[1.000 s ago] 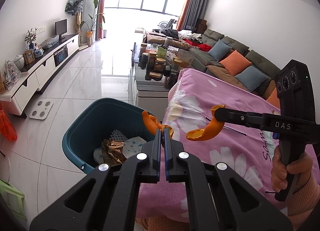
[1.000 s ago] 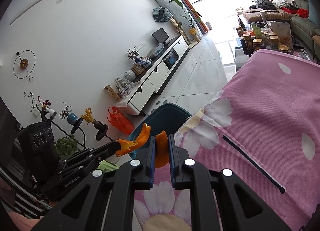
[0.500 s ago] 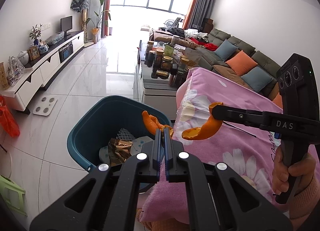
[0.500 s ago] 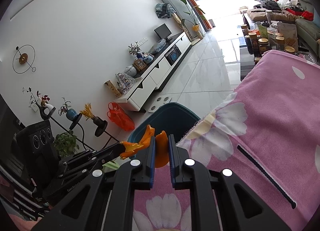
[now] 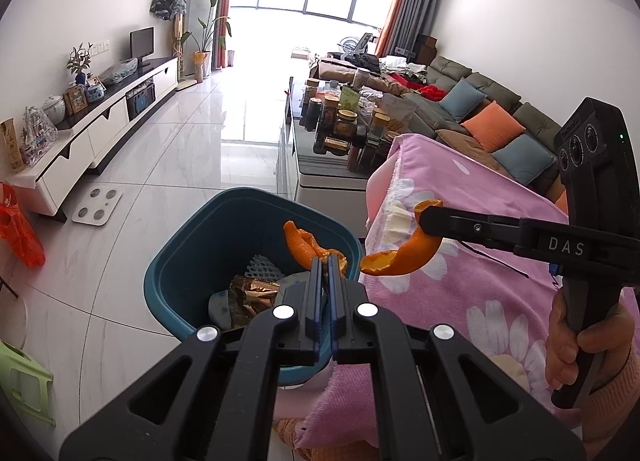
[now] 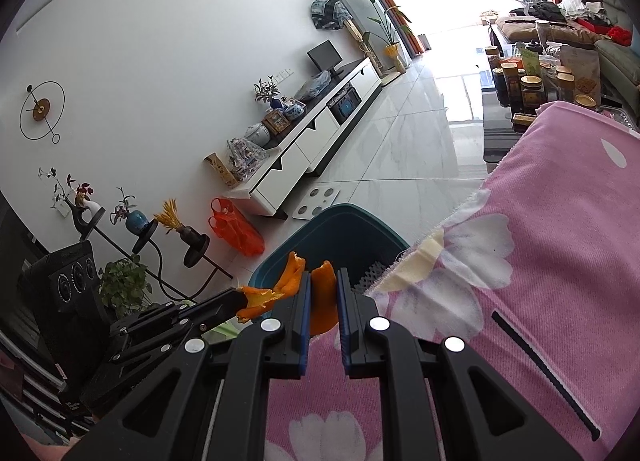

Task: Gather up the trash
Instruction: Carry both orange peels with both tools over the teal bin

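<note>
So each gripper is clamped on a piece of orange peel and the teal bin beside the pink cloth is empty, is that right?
Not quite: the teal bin is not empty. The left wrist view shows wrappers and white foam netting inside. The rest holds: left gripper and right gripper each clamp orange peel, beside the pink cloth.

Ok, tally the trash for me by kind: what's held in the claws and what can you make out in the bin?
Orange peel pieces, held: 2, one in the left claw and one in the right claw
White foam net in the teal bin: 1
Gold foil wrapper in the bin: 1
Pale patterned paper pieces in the bin: 2 visible, partly hidden
Total: 6
</note>
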A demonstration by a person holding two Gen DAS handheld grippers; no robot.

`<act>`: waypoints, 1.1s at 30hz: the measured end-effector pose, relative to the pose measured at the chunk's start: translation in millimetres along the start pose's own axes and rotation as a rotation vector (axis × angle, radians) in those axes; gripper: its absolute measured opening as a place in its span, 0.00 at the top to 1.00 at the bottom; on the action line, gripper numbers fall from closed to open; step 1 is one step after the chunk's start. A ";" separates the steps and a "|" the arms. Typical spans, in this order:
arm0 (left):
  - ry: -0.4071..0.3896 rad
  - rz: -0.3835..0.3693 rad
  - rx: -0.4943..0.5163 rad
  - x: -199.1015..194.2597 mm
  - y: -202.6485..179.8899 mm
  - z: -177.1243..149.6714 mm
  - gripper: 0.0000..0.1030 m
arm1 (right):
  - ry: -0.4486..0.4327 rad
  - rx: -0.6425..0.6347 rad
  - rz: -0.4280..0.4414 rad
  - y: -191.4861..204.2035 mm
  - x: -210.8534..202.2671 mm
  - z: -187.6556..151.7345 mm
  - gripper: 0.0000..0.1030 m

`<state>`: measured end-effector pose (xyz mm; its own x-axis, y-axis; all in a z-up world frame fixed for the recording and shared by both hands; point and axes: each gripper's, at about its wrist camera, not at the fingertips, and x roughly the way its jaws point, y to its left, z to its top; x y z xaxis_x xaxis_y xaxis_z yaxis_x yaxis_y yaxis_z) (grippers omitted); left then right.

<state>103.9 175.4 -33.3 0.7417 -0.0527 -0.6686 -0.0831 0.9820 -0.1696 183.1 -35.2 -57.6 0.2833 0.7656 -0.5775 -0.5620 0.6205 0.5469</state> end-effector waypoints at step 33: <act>0.045 0.043 -0.040 29.0 13.9 -3.7 0.97 | 0.066 -0.003 -0.035 13.0 39.1 3.2 0.89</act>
<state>121.8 186.9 -57.8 0.7063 -0.0200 -0.7077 -0.1410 0.9756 -0.1684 189.4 3.4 -71.2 0.2514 0.7305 -0.6350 -0.5550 0.6463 0.5237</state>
